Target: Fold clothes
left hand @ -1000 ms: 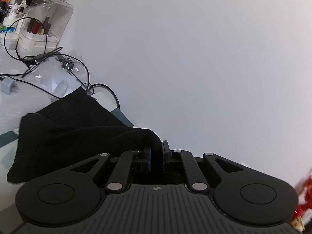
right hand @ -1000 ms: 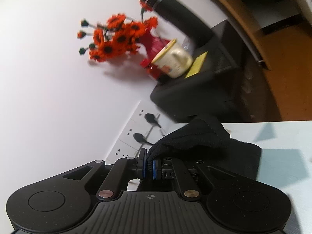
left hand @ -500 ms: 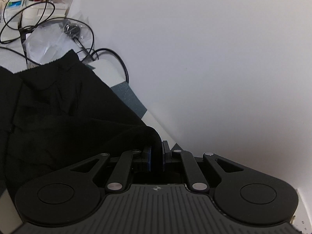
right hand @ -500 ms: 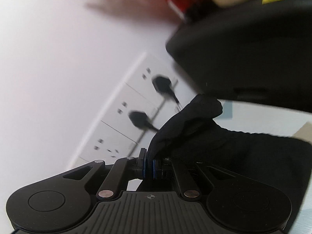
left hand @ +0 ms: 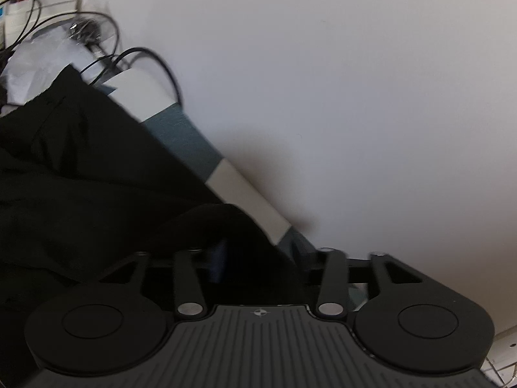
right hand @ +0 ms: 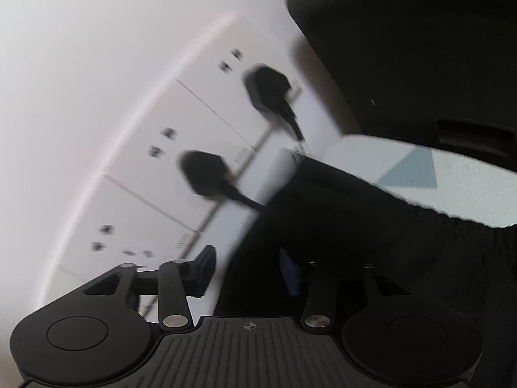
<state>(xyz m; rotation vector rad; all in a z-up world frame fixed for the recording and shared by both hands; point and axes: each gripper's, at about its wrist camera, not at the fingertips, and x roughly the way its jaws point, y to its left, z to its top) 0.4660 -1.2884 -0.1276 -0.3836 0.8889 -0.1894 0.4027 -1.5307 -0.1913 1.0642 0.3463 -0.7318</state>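
Note:
A black garment (left hand: 80, 174) lies spread on the table, filling the left of the left wrist view. It also shows in the right wrist view (right hand: 371, 226), with its hem running along the light table. My left gripper (left hand: 258, 255) has its jaws spread apart, and a fold of the garment lies loose between them. My right gripper (right hand: 248, 268) is also spread open, with the black cloth lying between its fingers and over the right one. Both sit low over the table close to the white wall.
A white and teal patterned tablecloth (left hand: 181, 129) shows beside the garment. Black cables (left hand: 135, 58) and clutter lie at the far left. A wall socket strip with two black plugs (right hand: 206, 171) is just ahead of the right gripper. A dark box (right hand: 420, 48) stands at right.
Both grippers have come down toward the table and wall with the garment. Both have opened and let go of the cloth they were pinching.

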